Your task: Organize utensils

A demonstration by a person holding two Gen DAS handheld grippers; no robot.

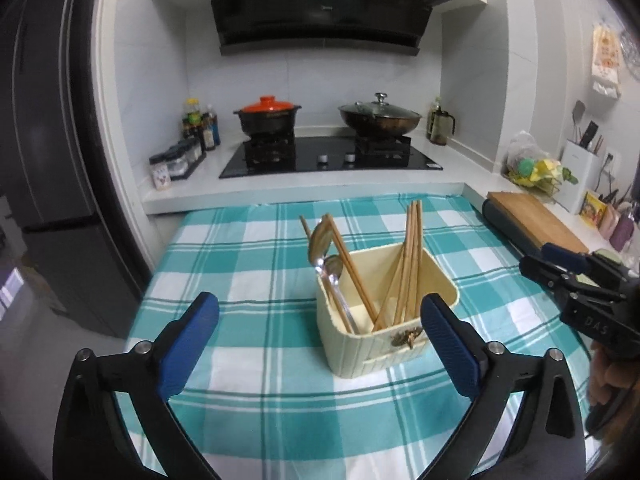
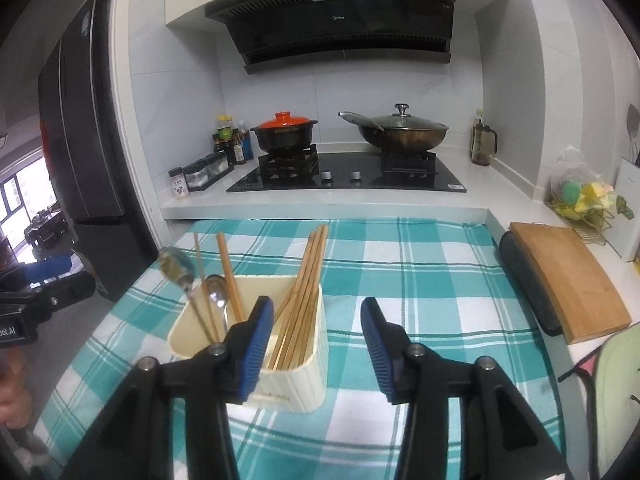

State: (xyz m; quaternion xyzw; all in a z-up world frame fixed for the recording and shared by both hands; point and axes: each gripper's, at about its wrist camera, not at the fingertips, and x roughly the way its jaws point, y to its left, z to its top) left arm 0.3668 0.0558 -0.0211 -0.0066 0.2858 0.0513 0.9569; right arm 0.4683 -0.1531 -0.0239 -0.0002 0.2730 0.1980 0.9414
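A cream ribbed utensil holder (image 1: pixel 380 344) stands on the teal checked tablecloth (image 1: pixel 248 264). Wooden chopsticks (image 1: pixel 410 264) and metal spoons (image 1: pixel 320 240) lean inside it. My left gripper (image 1: pixel 320 342) is open wide just in front of the holder, with its right pad (image 1: pixel 448 344) beside the holder's near corner and nothing pressed. In the right wrist view the holder (image 2: pixel 296 376) sits low and left, with the chopsticks (image 2: pixel 308 280) and spoons (image 2: pixel 216 292) in it. My right gripper (image 2: pixel 318 346) is open. Its left finger (image 2: pixel 256 348) overlaps the holder's front, and no pad grips anything.
A wooden cutting board (image 2: pixel 568 276) on a dark roll lies along the table's right edge. Behind the table is a counter with a gas hob (image 2: pixel 344 176), an orange-lidded pot (image 2: pixel 286 132), a lidded wok (image 2: pixel 404 132) and bottles. A dark fridge (image 1: pixel 48 160) stands at the left.
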